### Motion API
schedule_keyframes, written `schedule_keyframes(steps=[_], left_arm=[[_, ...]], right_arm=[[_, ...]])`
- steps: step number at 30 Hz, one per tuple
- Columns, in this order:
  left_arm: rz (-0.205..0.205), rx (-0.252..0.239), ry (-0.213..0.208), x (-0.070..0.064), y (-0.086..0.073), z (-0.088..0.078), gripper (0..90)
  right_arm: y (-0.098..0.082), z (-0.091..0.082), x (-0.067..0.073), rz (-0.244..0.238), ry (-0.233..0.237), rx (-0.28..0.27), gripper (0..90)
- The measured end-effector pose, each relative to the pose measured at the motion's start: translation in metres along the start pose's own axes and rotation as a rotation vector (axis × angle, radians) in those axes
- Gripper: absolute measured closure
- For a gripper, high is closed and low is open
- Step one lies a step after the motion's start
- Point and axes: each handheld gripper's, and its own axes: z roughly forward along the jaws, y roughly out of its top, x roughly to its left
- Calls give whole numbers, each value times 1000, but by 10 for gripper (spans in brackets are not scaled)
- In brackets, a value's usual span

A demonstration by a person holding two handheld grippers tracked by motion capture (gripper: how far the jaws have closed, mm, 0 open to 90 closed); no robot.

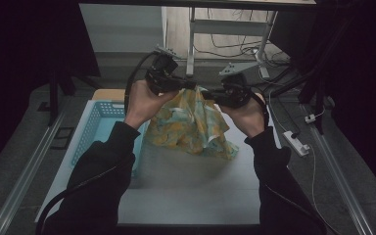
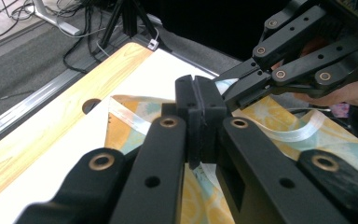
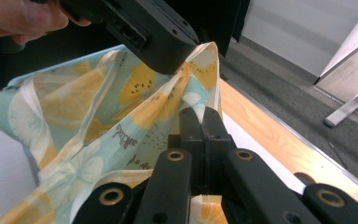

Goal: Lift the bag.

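Note:
A cloth (image 1: 191, 127) printed with yellow citrus slices on pale blue hangs above the white table (image 1: 191, 191), held up at its top edge. My left gripper (image 1: 192, 86) is shut on the cloth's upper edge, and its jaws (image 2: 196, 88) press together with the cloth (image 2: 279, 121) pinched beneath them. Right beside it, my right gripper (image 1: 209, 94) is shut on the same edge. In the right gripper view its jaws (image 3: 204, 119) clamp the cloth (image 3: 98, 107), with the left gripper (image 3: 168, 51) just above. The two tips nearly touch, as the right gripper (image 2: 242, 91) shows in the left gripper view.
A light blue slotted basket (image 1: 98, 122) stands on the table's left side, partly behind the left forearm. The table has a wooden border (image 2: 51, 126) at its far edge. A white power strip (image 1: 296, 143) and cables lie on the floor to the right. Metal desk legs (image 1: 191, 44) stand beyond.

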Motion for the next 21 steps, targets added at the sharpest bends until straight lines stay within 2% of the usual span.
schedule_keyframes(steps=[10,21], left_arm=[[-2,54,8,11,-27,30,888],[-36,102,5,20,-49,53,885]], right_arm=[[-29,26,-8,40,1,35,897],[-48,45,-11,70,-6,70,885]])
